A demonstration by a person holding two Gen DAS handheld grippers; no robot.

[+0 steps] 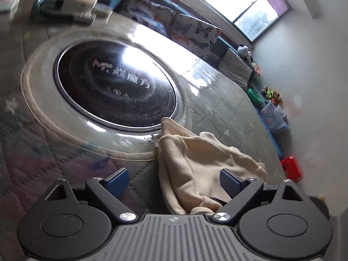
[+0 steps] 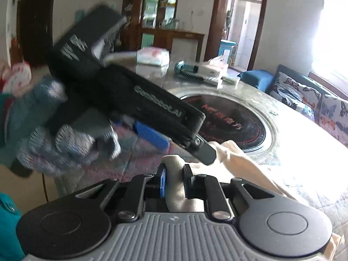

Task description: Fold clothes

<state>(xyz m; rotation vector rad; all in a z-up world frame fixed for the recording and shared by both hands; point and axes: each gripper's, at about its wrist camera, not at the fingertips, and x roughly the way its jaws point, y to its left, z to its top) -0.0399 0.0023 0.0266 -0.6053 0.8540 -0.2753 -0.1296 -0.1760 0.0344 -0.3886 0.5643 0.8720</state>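
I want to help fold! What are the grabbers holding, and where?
The right hand-held gripper pinches a bunched fold of the cream garment. The left hand-held gripper is open over it, holding nothing.

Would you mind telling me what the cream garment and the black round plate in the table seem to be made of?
The garment looks like soft, matte fleece or brushed cotton: thick rounded folds, slightly fuzzy surface. The right gripper is shut on it. The plate looks like glossy black glass or ceramic, probably an inset cooktop: it mirrors the window and bears printed lettering.
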